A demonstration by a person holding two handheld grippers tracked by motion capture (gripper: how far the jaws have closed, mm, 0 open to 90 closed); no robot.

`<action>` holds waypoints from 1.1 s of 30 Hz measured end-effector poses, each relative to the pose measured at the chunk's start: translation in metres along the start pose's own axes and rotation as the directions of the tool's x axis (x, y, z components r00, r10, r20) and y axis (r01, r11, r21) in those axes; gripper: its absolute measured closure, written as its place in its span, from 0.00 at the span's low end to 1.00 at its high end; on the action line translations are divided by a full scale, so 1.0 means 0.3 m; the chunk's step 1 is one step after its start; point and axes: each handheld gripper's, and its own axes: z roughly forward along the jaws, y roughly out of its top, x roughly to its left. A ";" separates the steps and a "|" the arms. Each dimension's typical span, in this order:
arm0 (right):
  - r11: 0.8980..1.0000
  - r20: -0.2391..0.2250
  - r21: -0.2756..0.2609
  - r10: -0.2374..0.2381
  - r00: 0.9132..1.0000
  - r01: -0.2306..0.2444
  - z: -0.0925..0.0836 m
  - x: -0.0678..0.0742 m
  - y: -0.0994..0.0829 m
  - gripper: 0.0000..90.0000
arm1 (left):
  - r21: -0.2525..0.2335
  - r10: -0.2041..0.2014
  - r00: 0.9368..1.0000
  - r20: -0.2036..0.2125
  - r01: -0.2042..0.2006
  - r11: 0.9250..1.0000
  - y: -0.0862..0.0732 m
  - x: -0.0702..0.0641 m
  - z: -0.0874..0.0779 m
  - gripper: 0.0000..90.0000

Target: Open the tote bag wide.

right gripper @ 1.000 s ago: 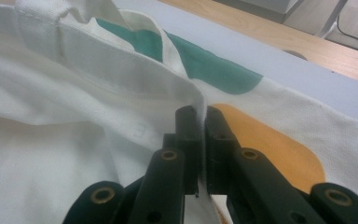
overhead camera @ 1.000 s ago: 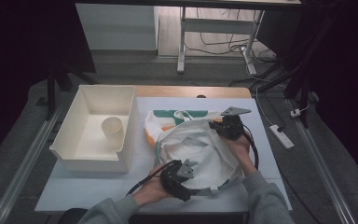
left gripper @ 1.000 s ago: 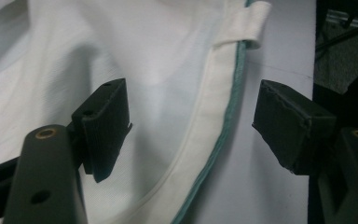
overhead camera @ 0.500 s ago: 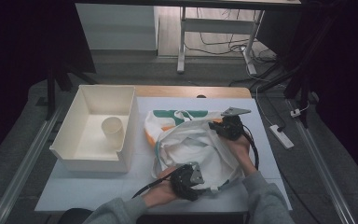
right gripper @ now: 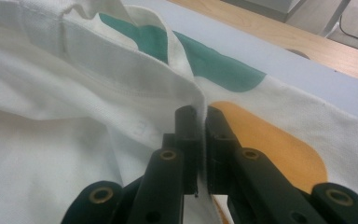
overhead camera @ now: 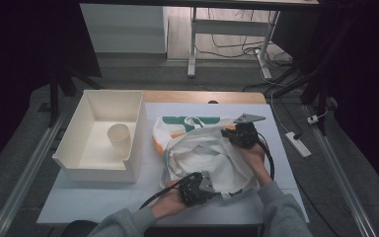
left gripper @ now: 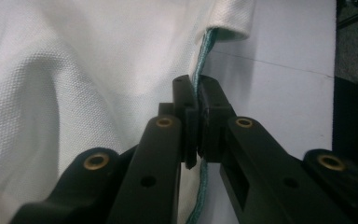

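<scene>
At the centre of the high view, a little right of middle, a white bag (overhead camera: pixel 205 153) lies crumpled on the pale mat (overhead camera: pixel 94 202), its green and orange print showing at the upper edge of the heap. The left gripper (overhead camera: pixel 197 185) sits at the bag's lower edge; its jaws have just been closing and now pinch the green-trimmed hem (in the left gripper view the cloth (left gripper: pixel 74 70) runs up between the two black jaws, which stand almost together). The right gripper (overhead camera: pixel 241 134) is at the bag's upper right — its jaws are likewise nearly together, clamped on a fold of white cloth just beside the orange patch (right gripper: pixel 270 149) and below the green patch (right gripper: pixel 214 65). Both forearms, in grey sleeves, come in from the bottom of the frame. To the left of the bag stands a cream bin (overhead camera: pixel 69 160) with a cup (overhead camera: pixel 119 138) upright inside it — well apart from both grippers.
</scene>
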 end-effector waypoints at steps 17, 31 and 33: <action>0.999 -0.018 0.013 -0.051 0.999 0.051 -0.052 0.022 0.027 0.96 | -0.097 0.014 0.994 0.107 -0.004 0.995 0.008 -0.046 -0.142 0.97; 0.998 -0.010 0.004 -0.068 0.998 0.068 -0.094 0.029 0.050 0.96 | -0.182 0.077 0.985 0.152 -0.049 0.982 0.046 -0.103 -0.255 0.97; 0.998 -0.005 0.013 -0.067 0.998 0.067 -0.085 0.024 0.044 0.96 | -0.178 0.048 0.981 0.188 -0.014 0.984 0.040 -0.085 -0.238 0.97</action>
